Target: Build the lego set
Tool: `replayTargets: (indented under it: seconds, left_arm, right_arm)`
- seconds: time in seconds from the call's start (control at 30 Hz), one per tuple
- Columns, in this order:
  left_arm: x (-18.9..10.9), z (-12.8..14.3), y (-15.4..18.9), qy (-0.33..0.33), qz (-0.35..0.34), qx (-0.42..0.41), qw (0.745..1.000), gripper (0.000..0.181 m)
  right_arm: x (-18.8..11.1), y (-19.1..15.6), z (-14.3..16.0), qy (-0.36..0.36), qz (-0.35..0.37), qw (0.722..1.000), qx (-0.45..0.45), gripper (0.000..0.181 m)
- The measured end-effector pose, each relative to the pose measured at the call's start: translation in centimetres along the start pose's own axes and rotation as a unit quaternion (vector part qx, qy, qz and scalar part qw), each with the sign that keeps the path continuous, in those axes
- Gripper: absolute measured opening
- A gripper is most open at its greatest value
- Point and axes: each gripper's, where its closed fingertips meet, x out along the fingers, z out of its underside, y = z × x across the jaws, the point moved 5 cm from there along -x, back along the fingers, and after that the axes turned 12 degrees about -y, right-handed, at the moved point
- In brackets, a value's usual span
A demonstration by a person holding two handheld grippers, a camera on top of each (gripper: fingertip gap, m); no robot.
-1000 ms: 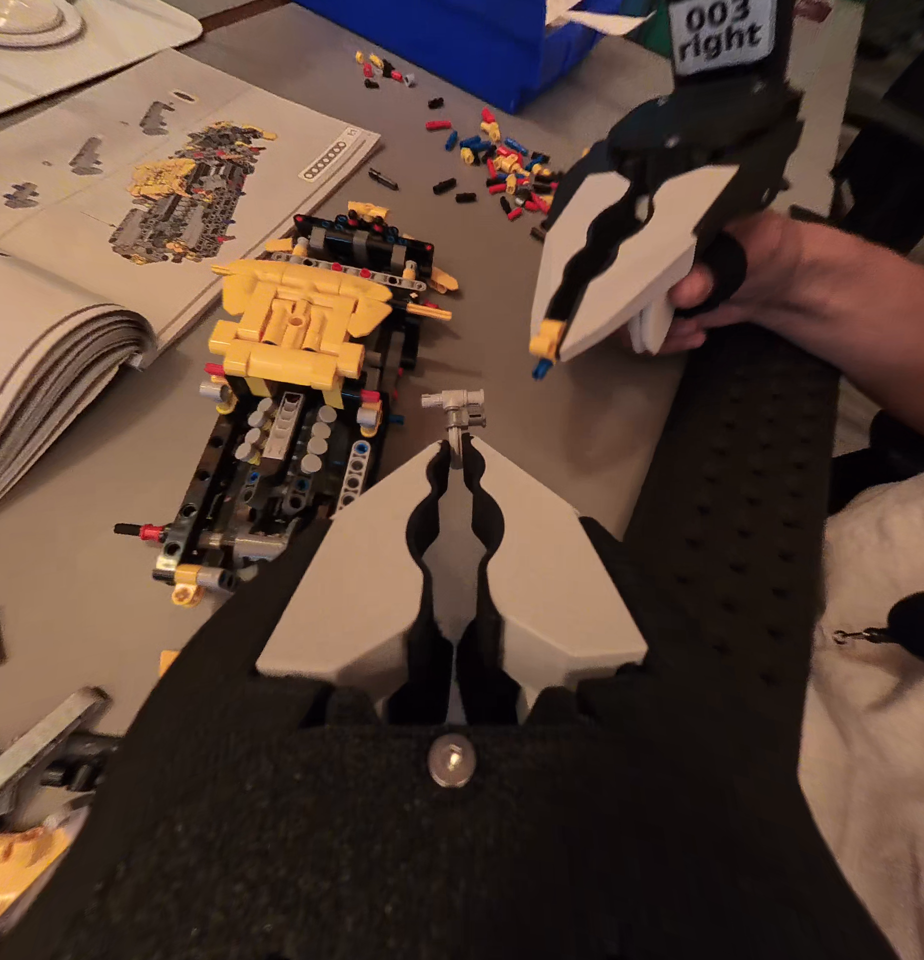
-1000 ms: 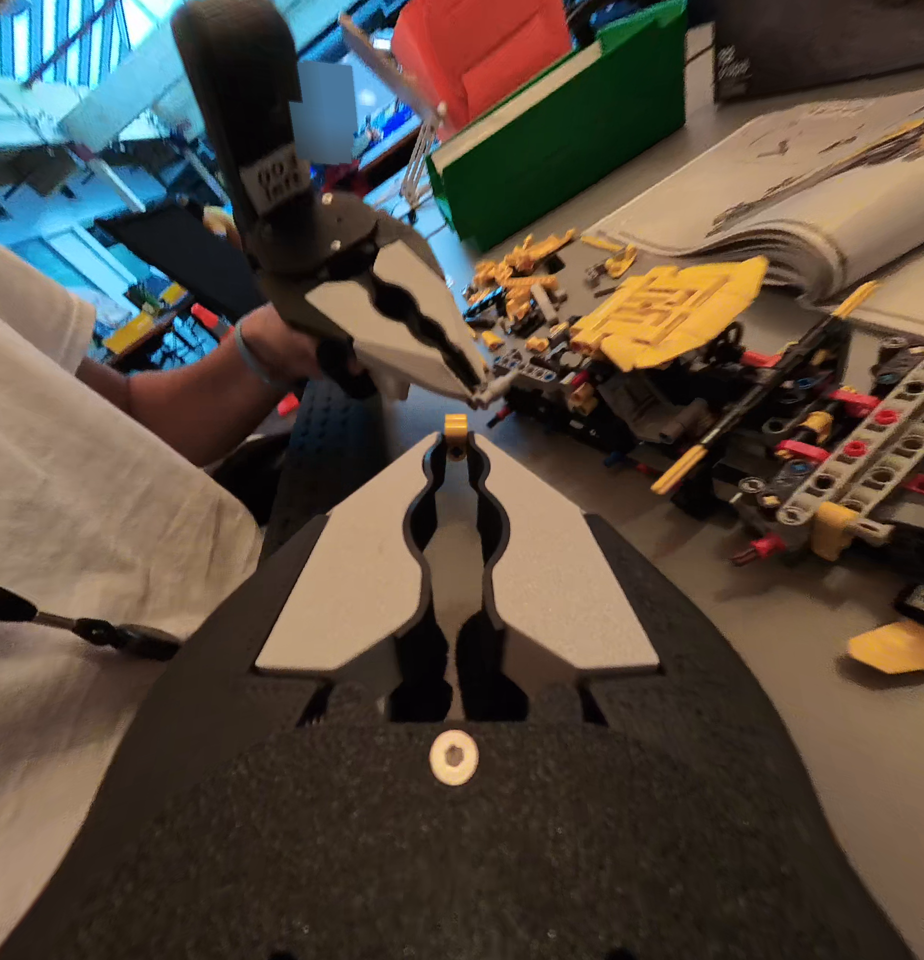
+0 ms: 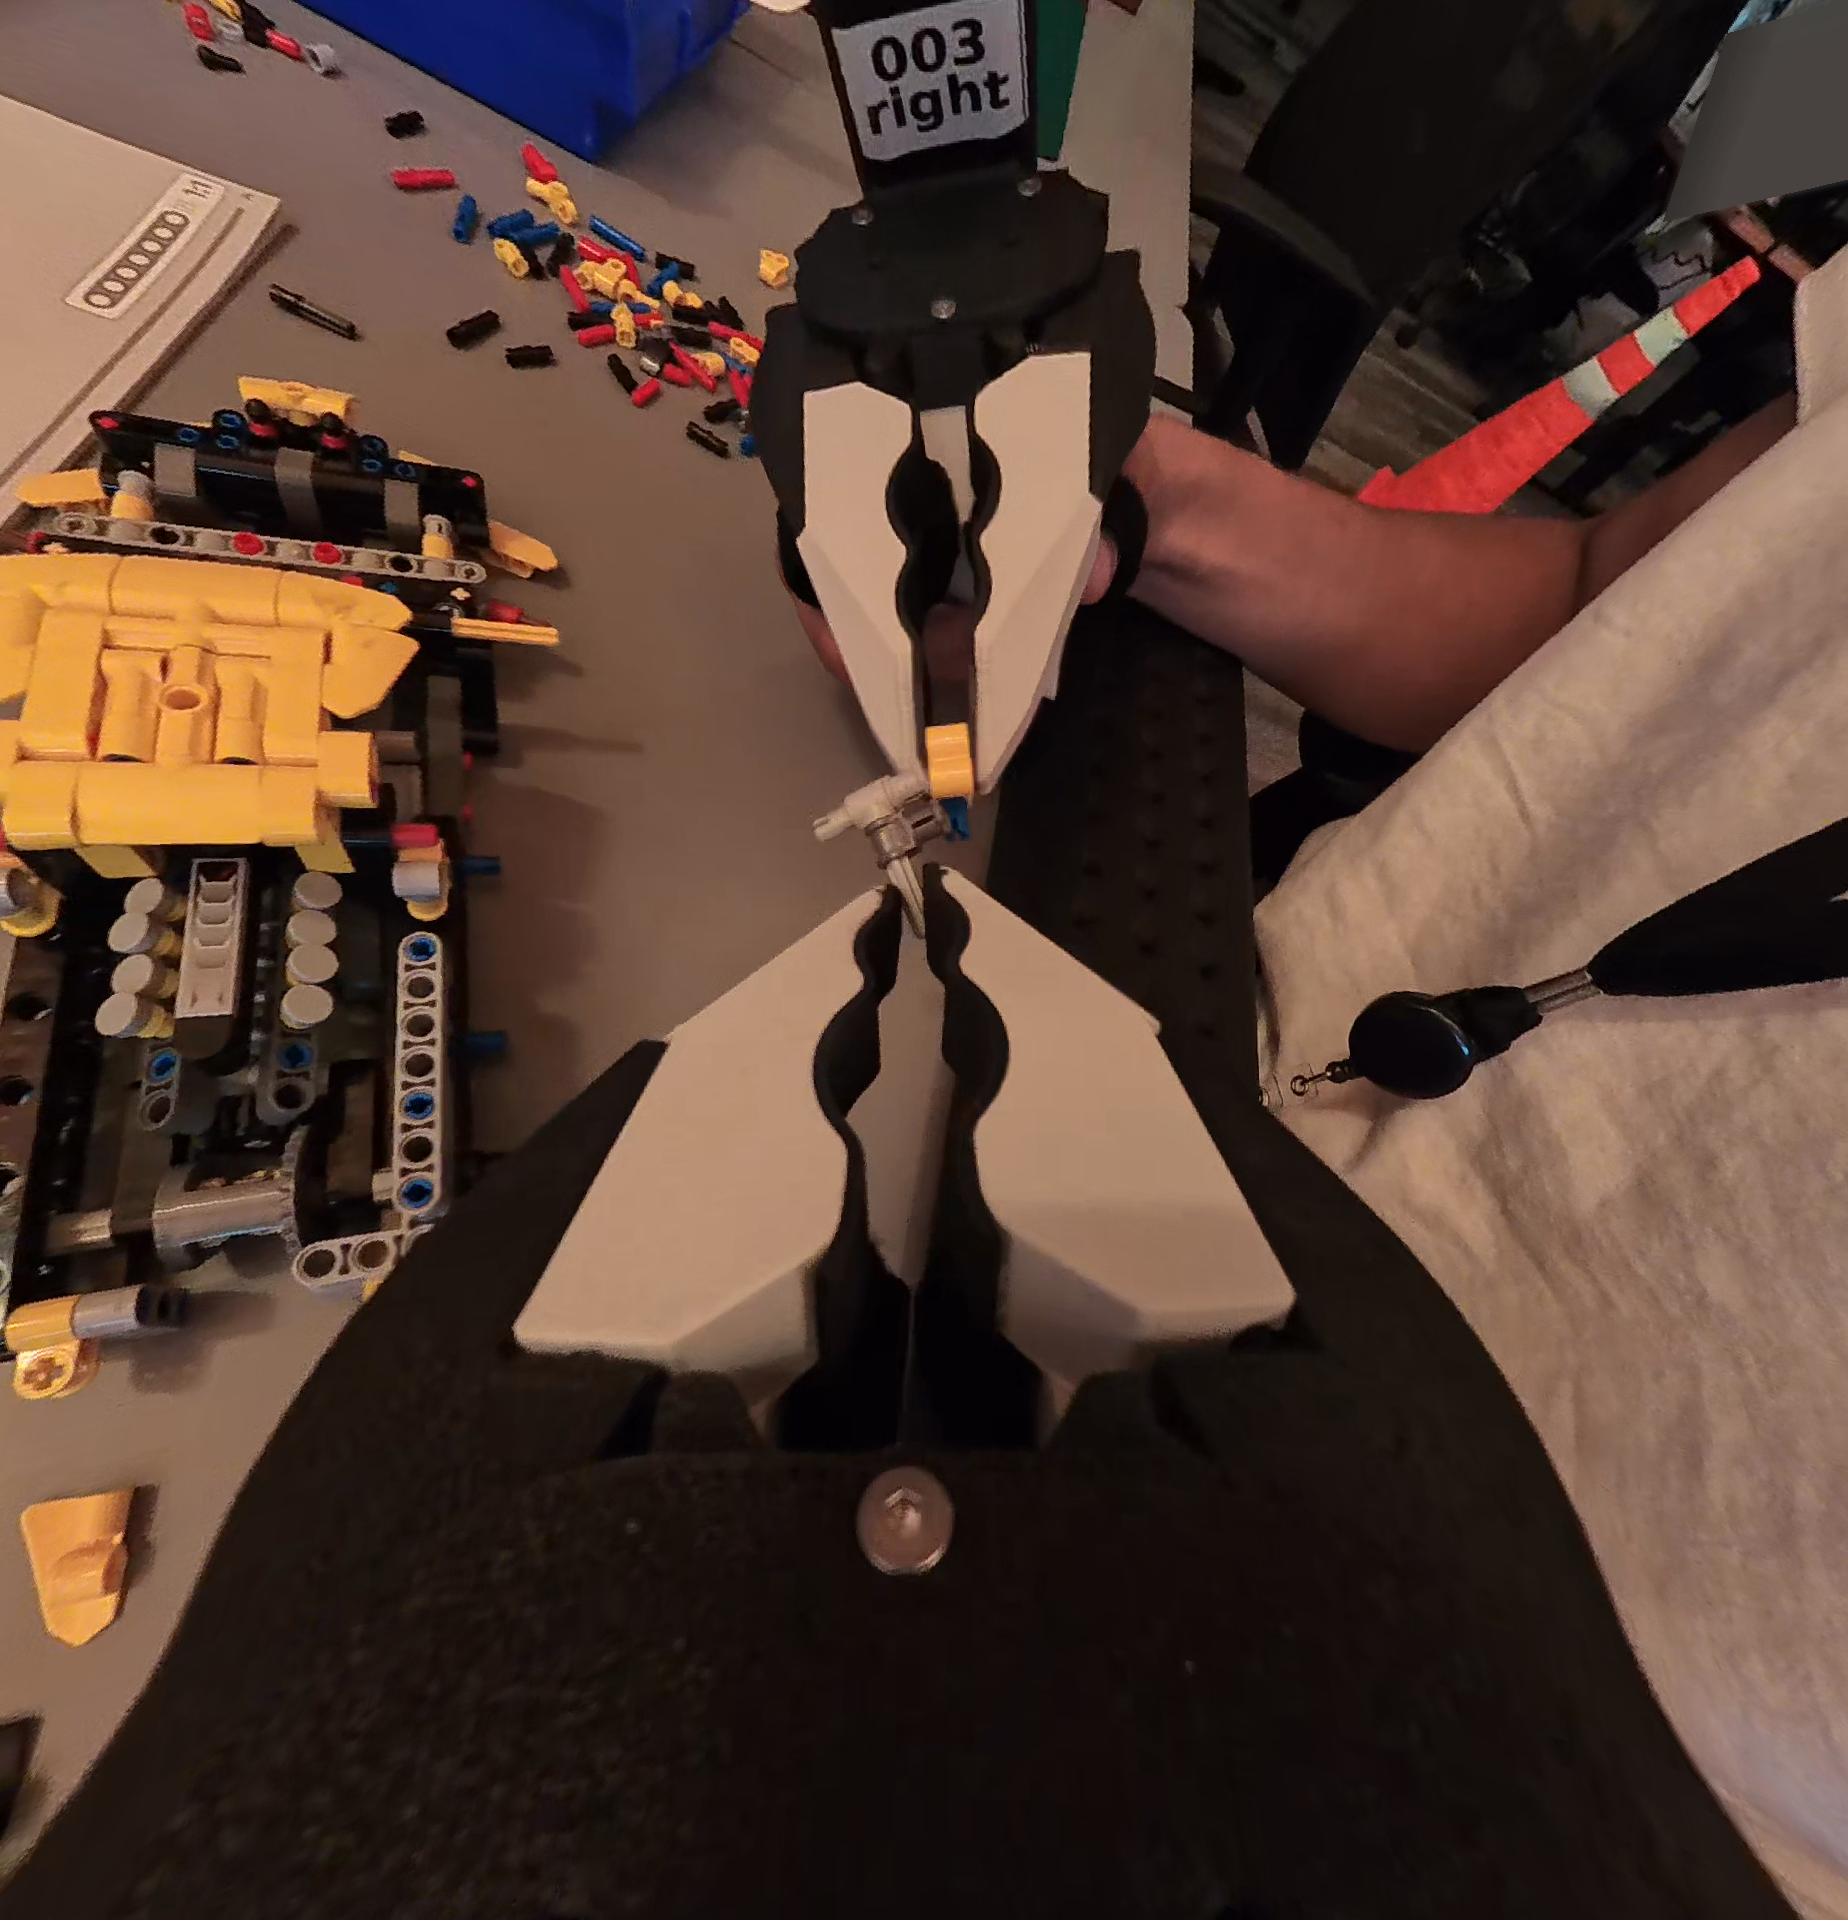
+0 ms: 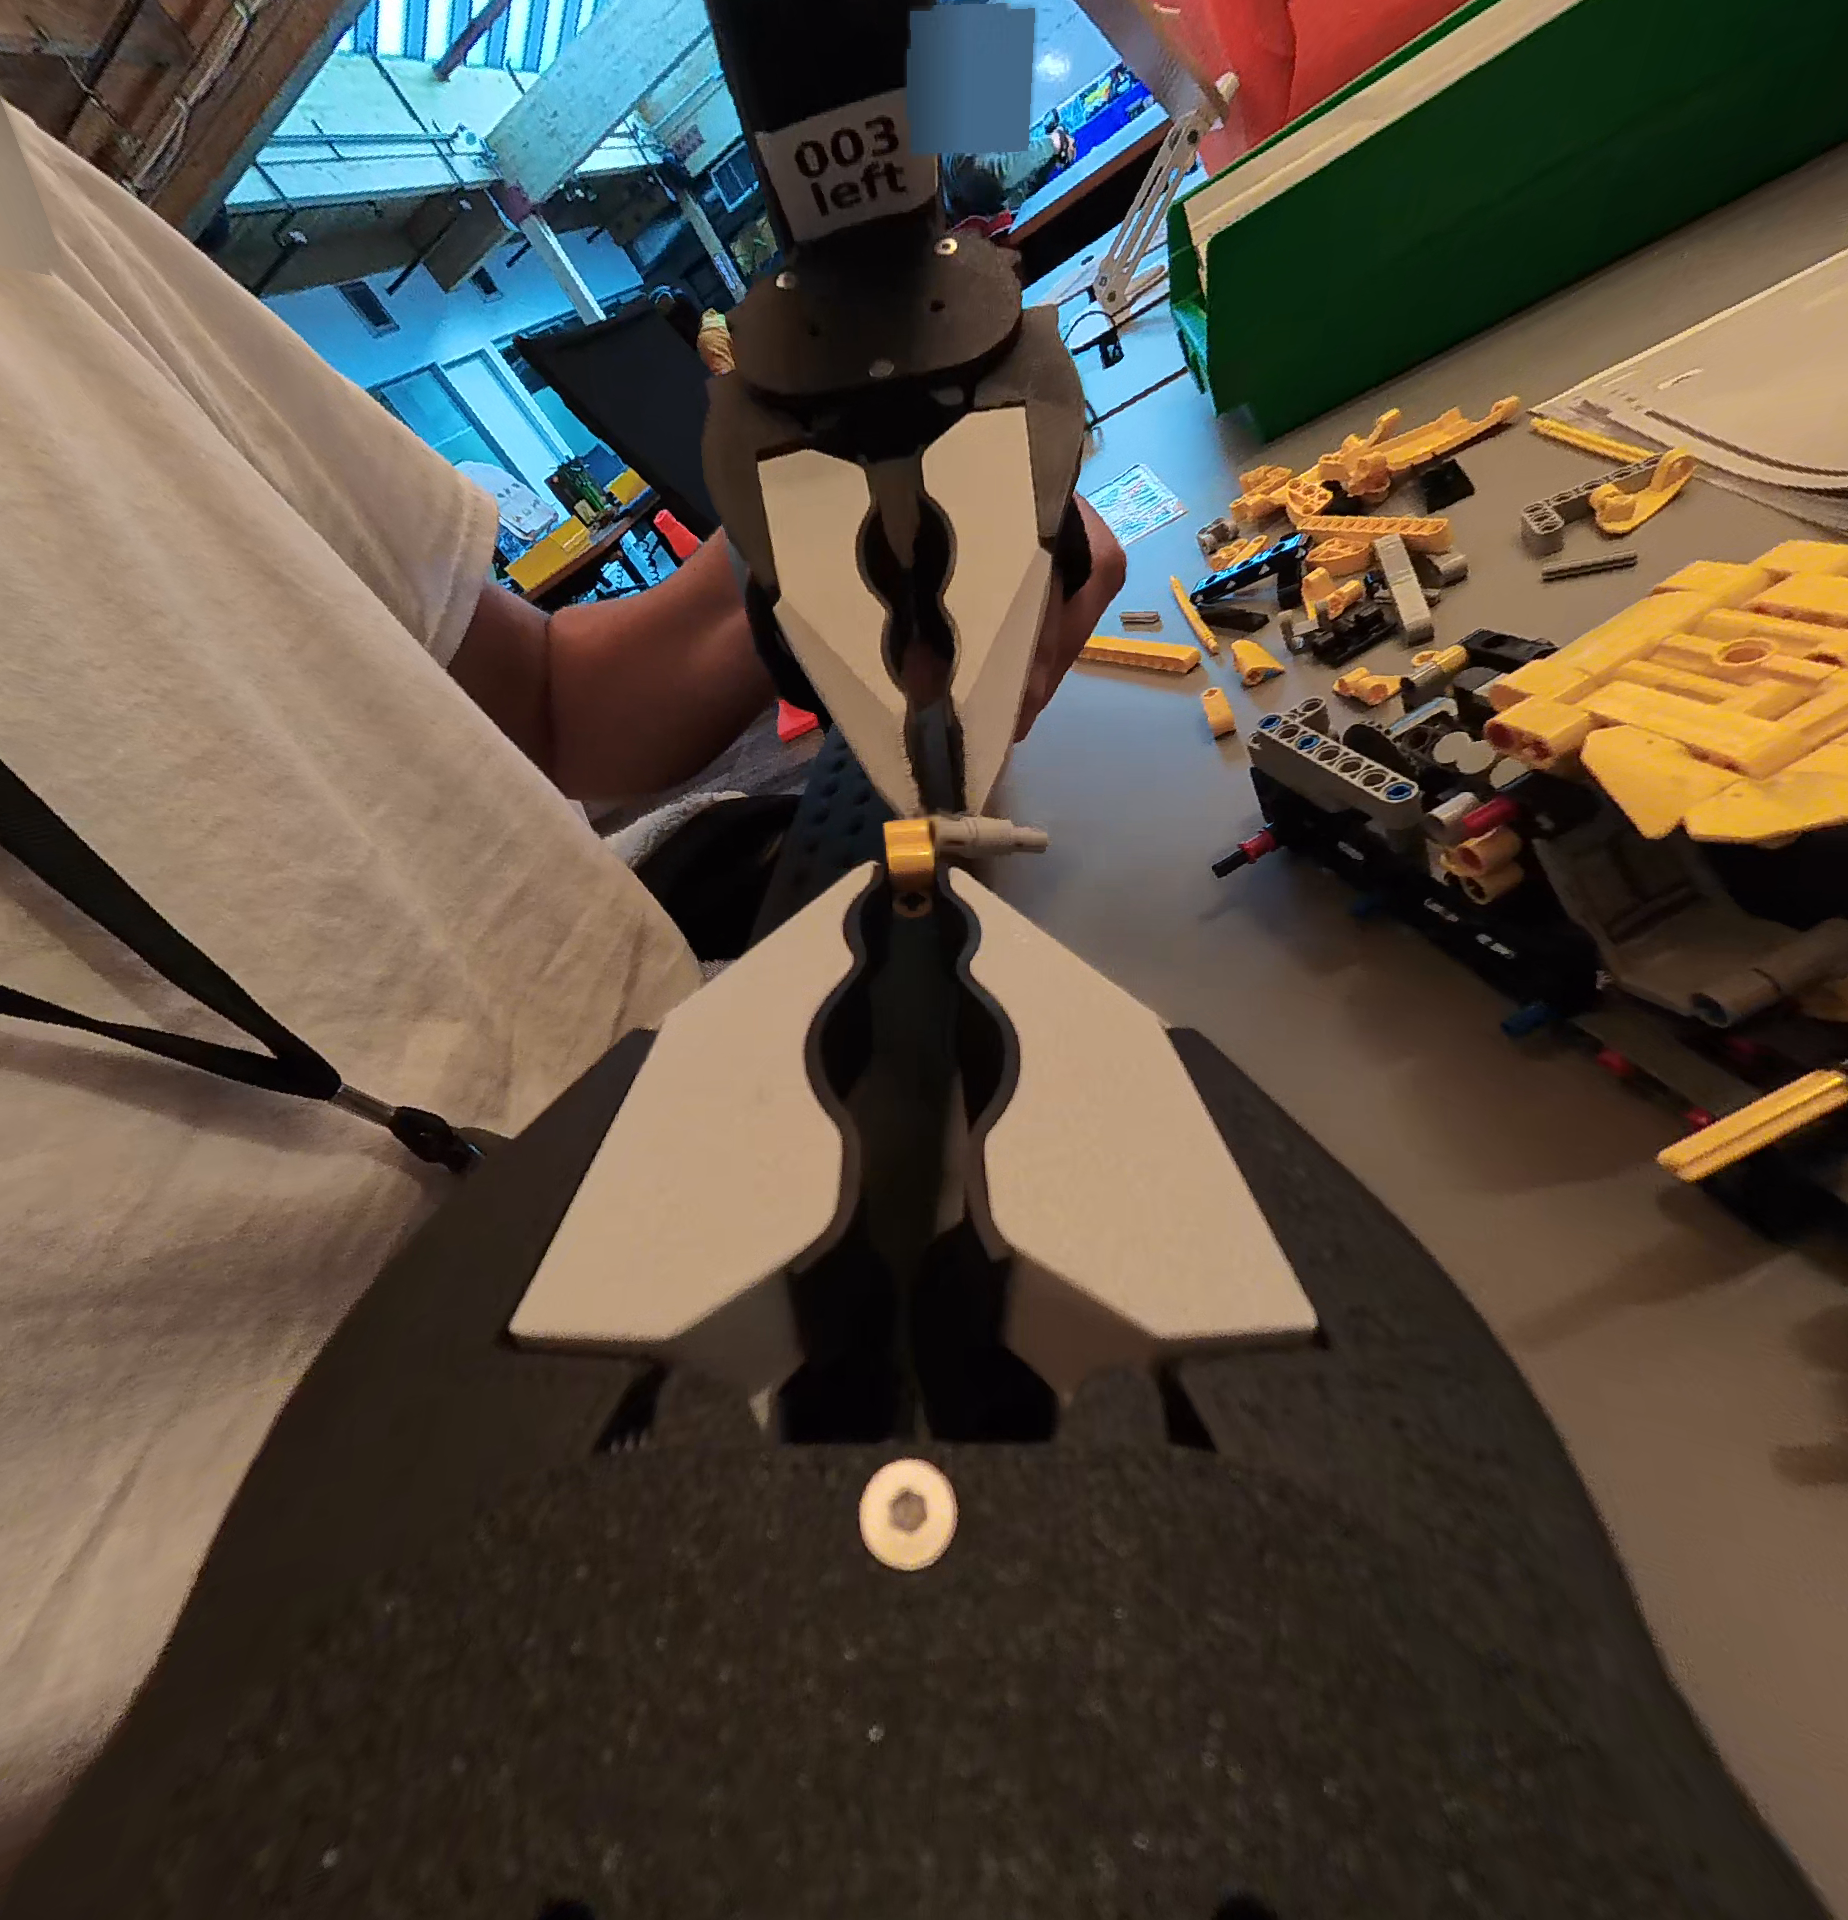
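My left gripper (image 3: 907, 883) is shut on a small grey connector piece (image 3: 884, 821), held above the table's near edge. My right gripper (image 4: 912, 878) is shut on a small yellow connector (image 4: 909, 847) with a blue pin under it. The two grippers face each other tip to tip, and the yellow connector (image 3: 947, 761) touches the grey piece (image 4: 987, 834). The right gripper shows in the left wrist view (image 3: 946, 764), the left one in the right wrist view (image 4: 935, 805). The part-built yellow and black lego vehicle (image 3: 224, 831) lies on the table to the left.
Loose red, blue, yellow and black pins (image 3: 608, 291) lie scattered behind the right gripper. An open instruction book (image 3: 89, 260) lies at far left. Loose yellow and grey parts (image 4: 1346, 551) lie before a green bin (image 4: 1522, 208). A yellow panel (image 3: 78, 1558) lies near. A person's white shirt (image 3: 1626, 1039) is at the right. Both grippers' tips are close together, under 4 cm apart.
The two grippers have come together. The right gripper swung in front of the left one, and its yellow connector now meets the grey piece.
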Motion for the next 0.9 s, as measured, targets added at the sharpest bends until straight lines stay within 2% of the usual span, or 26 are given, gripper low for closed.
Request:
replayTargets:
  seconds: [0.23, 0.53, 0.73, 0.9]
  left_arm:
    - [0.0, -0.2, 0.1, 0.001, -0.002, 0.010, 1.000, 0.004]
    - [1.1, 2.1, -1.8, -0.070, -0.097, 0.036, 0.992, 0.004]
    - [1.3, 2.6, -2.1, -0.080, -0.121, 0.038, 0.989, 0.004]
    - [1.1, 2.4, -2.0, -0.078, -0.126, 0.043, 0.988, 0.004]
  right_arm:
    - [-0.3, -0.1, -0.2, 0.014, -0.010, 1.000, 0.007, 0.008]
    - [-0.4, 1.1, 0.3, -0.008, 0.033, 0.999, 0.017, 0.008]
    - [0.6, 1.3, 1.3, -0.048, 0.045, 0.998, 0.014, 0.007]
    - [0.7, 1.4, 1.4, -0.053, 0.049, 0.997, 0.015, 0.007]
